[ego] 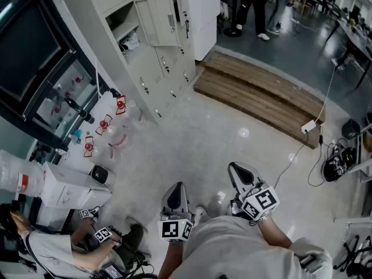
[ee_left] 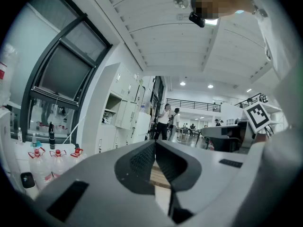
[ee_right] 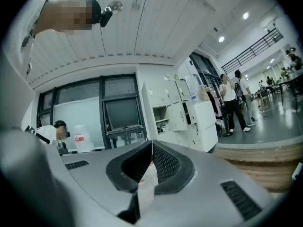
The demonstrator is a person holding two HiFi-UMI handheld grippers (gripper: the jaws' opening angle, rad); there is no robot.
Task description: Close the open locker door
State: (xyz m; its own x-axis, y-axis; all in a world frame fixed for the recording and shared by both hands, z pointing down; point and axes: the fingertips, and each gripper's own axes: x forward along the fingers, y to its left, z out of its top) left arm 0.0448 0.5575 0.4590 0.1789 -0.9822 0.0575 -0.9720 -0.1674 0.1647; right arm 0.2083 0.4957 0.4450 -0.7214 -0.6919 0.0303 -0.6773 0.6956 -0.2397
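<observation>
Head view: both my tools sit low at six o'clock, left gripper [ego: 176,186] and right gripper [ego: 236,170], each pinched together with nothing in it. The open locker door [ego: 163,20] stands far off at eleven o'clock, swung out from the white lockers [ego: 152,68].

Left gripper view: jaws meet tip to tip and are empty; the door shows at ten o'clock from the tips, well apart.

Right gripper view: jaws are together and empty; the door is at one o'clock from the tips, also well apart.
</observation>
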